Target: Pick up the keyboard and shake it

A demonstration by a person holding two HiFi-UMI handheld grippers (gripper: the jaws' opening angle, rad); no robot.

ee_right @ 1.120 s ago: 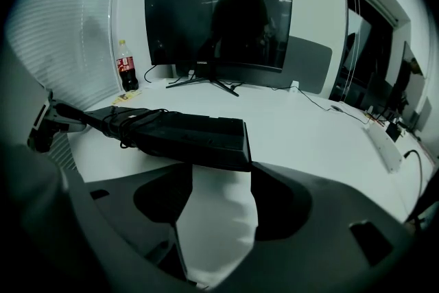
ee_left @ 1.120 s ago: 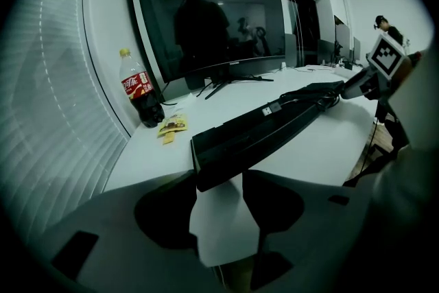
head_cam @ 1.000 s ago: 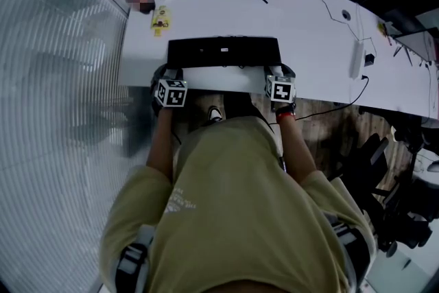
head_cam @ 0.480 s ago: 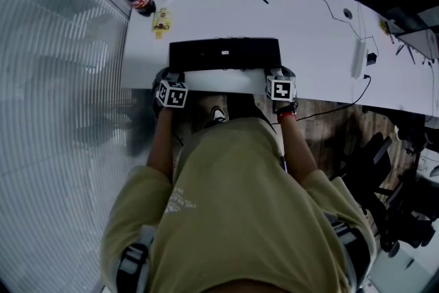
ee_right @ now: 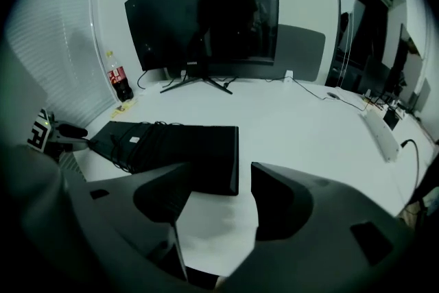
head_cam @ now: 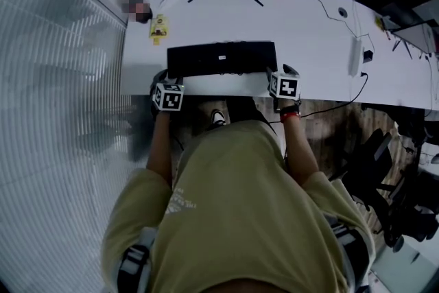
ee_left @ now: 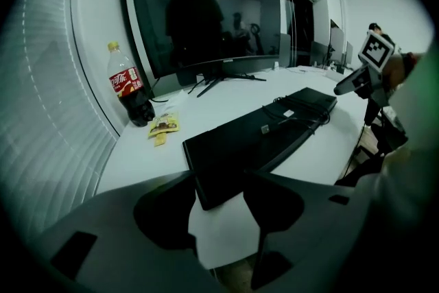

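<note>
The right gripper (ee_right: 244, 182) is nudged up-frame toward the keyboard (head_cam: 221, 58), yet it and the left gripper (ee_left: 218, 192) are held open, so nothing is gripped.

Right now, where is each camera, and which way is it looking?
Head view: on the person's head, looking steeply down at desk and keyboard; shirt, arms, left tongs and right tongs show.
Left gripper view: on the left tongs, looking along open jaws across the keyboard toward the monitor; right tongs show far right.
Right gripper view: on the right tongs, looking over the keyboard's other end at the monitor; left tongs show far left.
Shared: both gripper views see keyboard, monitor and bottle.
</note>
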